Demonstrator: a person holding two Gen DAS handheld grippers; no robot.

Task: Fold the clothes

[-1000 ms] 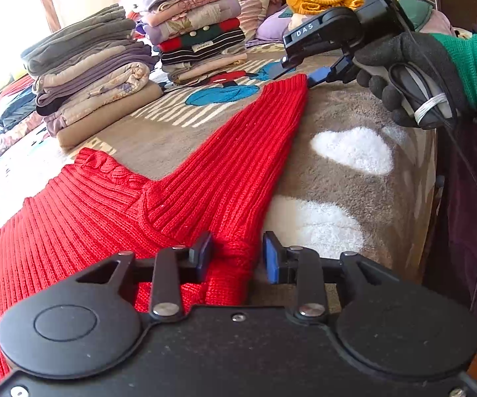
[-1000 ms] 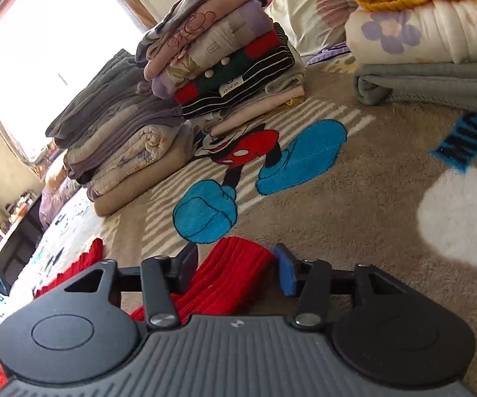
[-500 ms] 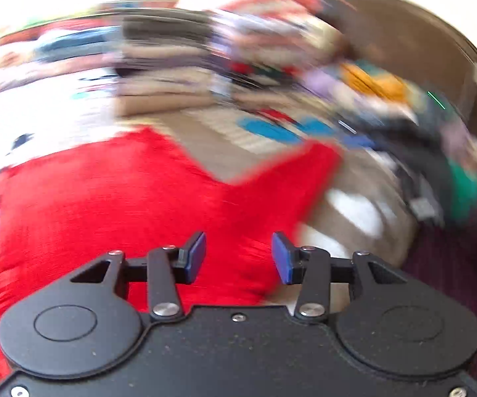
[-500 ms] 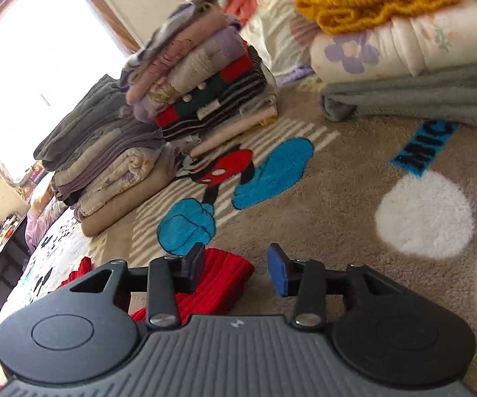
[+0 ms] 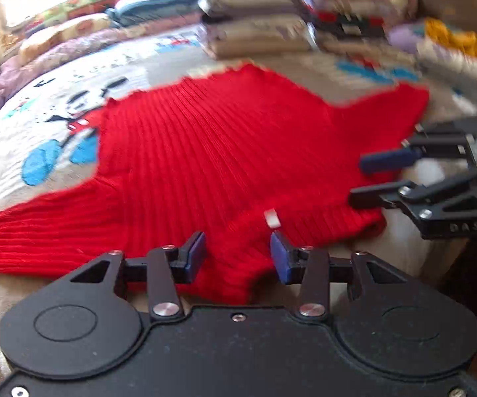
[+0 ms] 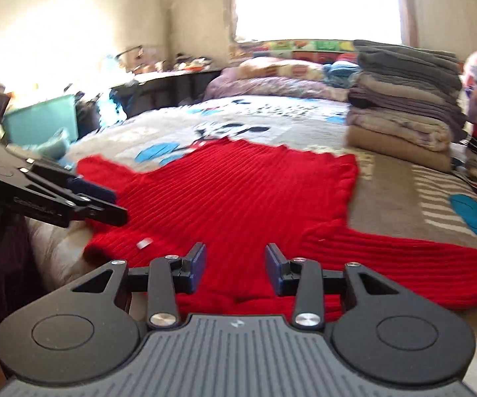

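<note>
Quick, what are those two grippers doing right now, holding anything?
Left gripper: open, holding nothing, over the red sweater.
Right gripper: open, holding nothing, also over the sweater.

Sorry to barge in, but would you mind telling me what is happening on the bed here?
A person is folding clothes with a handheld claw in each hand. A red sweater lies spread flat on the bed, sleeves out to both sides, not yet folded. The left claw and right claw are both open near the sweater's closest edge, holding nothing. Stacks of folded clothes sit at the far side.
</note>
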